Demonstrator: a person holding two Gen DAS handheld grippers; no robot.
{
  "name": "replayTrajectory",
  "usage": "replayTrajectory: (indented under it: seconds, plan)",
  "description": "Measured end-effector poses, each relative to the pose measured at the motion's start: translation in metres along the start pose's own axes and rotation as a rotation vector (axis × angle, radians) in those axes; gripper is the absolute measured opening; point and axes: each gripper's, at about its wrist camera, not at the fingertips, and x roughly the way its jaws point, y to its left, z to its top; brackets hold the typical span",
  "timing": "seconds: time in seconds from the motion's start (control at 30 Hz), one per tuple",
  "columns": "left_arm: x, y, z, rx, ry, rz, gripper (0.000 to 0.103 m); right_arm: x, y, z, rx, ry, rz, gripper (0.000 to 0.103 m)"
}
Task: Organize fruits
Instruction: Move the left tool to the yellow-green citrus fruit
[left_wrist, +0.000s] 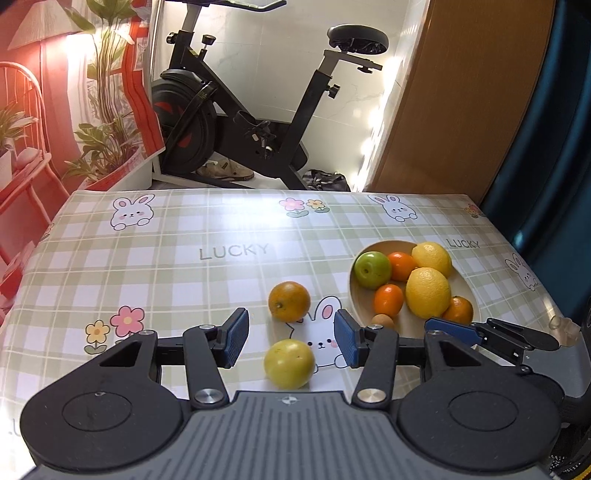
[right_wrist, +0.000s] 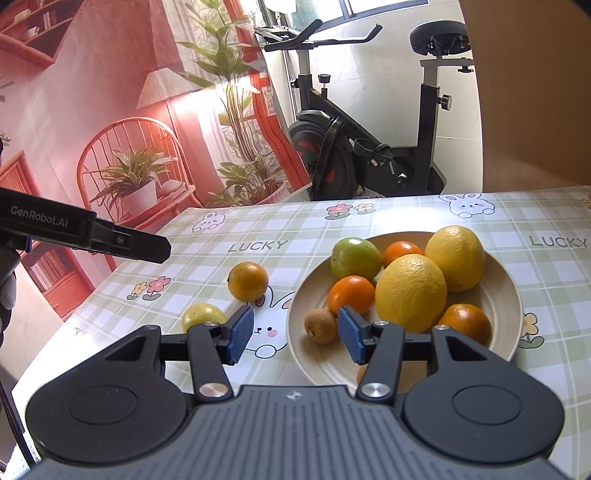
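A cream plate (left_wrist: 465, 284) (right_wrist: 498, 295) holds two lemons (right_wrist: 410, 291), a green apple (right_wrist: 354, 257), several small oranges (right_wrist: 351, 293) and a kiwi (right_wrist: 320, 325). An orange (left_wrist: 289, 301) (right_wrist: 247, 281) and a yellow-green fruit (left_wrist: 289, 363) (right_wrist: 202, 315) lie on the tablecloth left of the plate. My left gripper (left_wrist: 290, 341) is open, its jaws on either side of the yellow-green fruit, slightly above it. My right gripper (right_wrist: 295, 334) is open and empty over the plate's near left rim, next to the kiwi. It also shows in the left wrist view (left_wrist: 480, 332).
The table (left_wrist: 184, 266) has a green checked cloth with rabbits and "LUCKY" print. An exercise bike (left_wrist: 258, 118) stands behind the table's far edge. A red printed backdrop (right_wrist: 110, 129) hangs at the left, a wooden panel (left_wrist: 461, 92) at the right.
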Motion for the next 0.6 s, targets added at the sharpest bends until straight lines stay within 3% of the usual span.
replayTrajectory:
  seconds: [0.23,0.6]
  plan:
    - [0.000,0.023,-0.007,-0.024,0.010,0.016,0.053,0.015,0.018,-0.002,-0.031,0.034,0.028,0.055]
    - [0.033,0.029,-0.023,-0.097,0.049,-0.071,0.054,0.042,0.047,-0.010,-0.139,0.101,0.081,0.055]
